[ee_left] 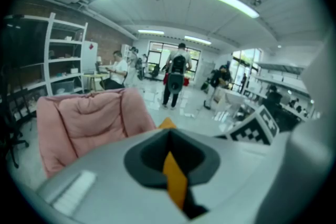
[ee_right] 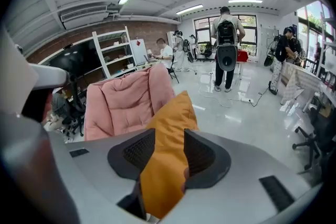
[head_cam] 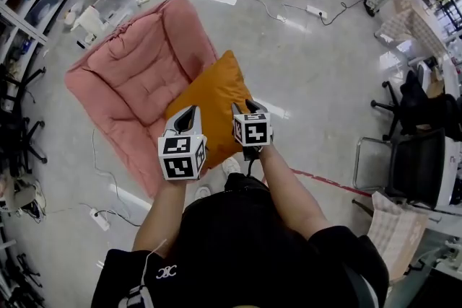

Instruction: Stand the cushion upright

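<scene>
Only the head view shows the whole orange square fabric cushion [head_cam: 213,101]. It is tilted on edge against the front right side of the pink quilted floor lounger [head_cam: 137,76], with the left gripper [head_cam: 189,112] and right gripper [head_cam: 245,107] at its near edge.

The left gripper view shows the jaws almost together, pinching a thin fold of the cushion [ee_left: 175,178], with the lounger [ee_left: 89,123] behind on the left.

In the right gripper view the jaws stand partly apart and the cushion's [ee_right: 165,165] fabric fills the gap between them.
</scene>
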Available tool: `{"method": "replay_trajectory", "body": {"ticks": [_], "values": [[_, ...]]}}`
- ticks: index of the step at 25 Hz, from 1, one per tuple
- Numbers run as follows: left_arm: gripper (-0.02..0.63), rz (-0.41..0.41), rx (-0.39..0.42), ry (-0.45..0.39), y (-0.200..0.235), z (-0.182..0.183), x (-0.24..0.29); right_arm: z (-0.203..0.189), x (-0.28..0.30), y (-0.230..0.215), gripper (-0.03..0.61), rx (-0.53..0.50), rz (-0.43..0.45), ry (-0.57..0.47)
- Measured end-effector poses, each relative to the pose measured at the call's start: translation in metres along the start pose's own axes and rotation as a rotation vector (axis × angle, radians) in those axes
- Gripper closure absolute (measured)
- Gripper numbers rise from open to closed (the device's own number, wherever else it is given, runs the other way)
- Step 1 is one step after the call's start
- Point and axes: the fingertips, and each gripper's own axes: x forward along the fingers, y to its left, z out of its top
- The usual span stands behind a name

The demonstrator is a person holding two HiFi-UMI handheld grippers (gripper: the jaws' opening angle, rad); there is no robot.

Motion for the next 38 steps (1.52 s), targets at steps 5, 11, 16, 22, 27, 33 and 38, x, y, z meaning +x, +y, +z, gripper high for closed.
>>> {"method": "replay_trajectory", "body": {"ticks": [5, 11, 16, 22, 27, 33, 38], "values": [[0.618, 0.042, -0.020, 0.017, 0.008, -0.003, 0.004, -0.005, 0.028, -0.015, 0.345, -0.126, -0.030, 0.067], [0.618, 0.099, -0.040, 0.027, 0.012, -0.009, 0.008, -0.027, 0.059, -0.035, 0.328, -0.170, -0.016, 0.182], [0.618, 0.169, -0.077, 0.023, 0.016, -0.010, 0.003, -0.037, 0.074, -0.046, 0.385, -0.117, 0.068, 0.245], [0.618, 0.246, -0.123, 0.030, 0.028, -0.021, -0.013, -0.050, 0.091, -0.045, 0.466, -0.198, 0.080, 0.325], [0.618, 0.289, -0.161, 0.019, 0.041, -0.030, -0.034, -0.048, 0.091, -0.021, 0.558, -0.396, 0.125, 0.339], [0.618, 0.314, -0.186, -0.008, 0.042, -0.035, -0.045, -0.028, 0.071, 0.003, 0.565, -0.450, 0.246, 0.275], [0.618, 0.334, -0.210, -0.043, 0.046, -0.035, -0.058, -0.020, 0.050, 0.040, 0.566, -0.563, 0.339, 0.252]]}}
